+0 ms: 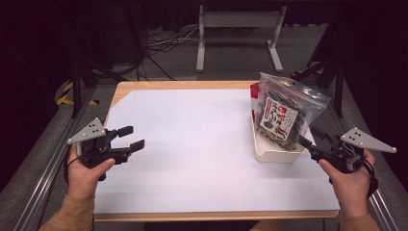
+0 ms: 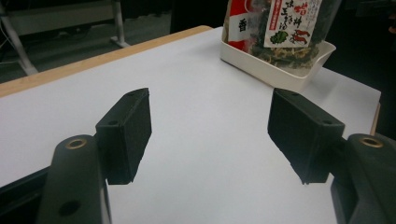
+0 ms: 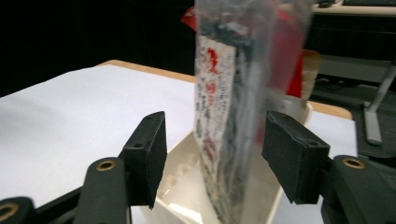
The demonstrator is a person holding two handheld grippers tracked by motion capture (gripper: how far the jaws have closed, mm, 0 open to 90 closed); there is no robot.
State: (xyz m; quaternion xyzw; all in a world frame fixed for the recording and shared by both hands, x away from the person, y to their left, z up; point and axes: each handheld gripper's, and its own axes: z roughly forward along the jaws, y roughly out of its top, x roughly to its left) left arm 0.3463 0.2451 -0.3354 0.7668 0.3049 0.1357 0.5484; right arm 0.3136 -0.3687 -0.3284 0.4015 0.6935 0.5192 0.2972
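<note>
A clear zip bag of dark snacks with a white and red label [image 1: 283,113] stands upright in a shallow white tray [image 1: 276,155] on the right of the table. A red packet [image 1: 253,91] stands behind it in the tray. My right gripper [image 1: 312,137] is open at the tray's right side. In the right gripper view its jaws straddle the edge of the bag [image 3: 229,93] over the tray [image 3: 184,156] without clamping it. My left gripper [image 1: 131,137] hovers open over the white sheet at the left, nothing between its jaws [image 2: 210,121], facing the tray [image 2: 280,70].
A white sheet [image 1: 192,144] covers most of the wooden table [image 1: 183,85]. Metal rails [image 1: 45,168] run along both sides. Beyond the far edge are a white frame stand [image 1: 238,33] and floor cables [image 1: 163,43].
</note>
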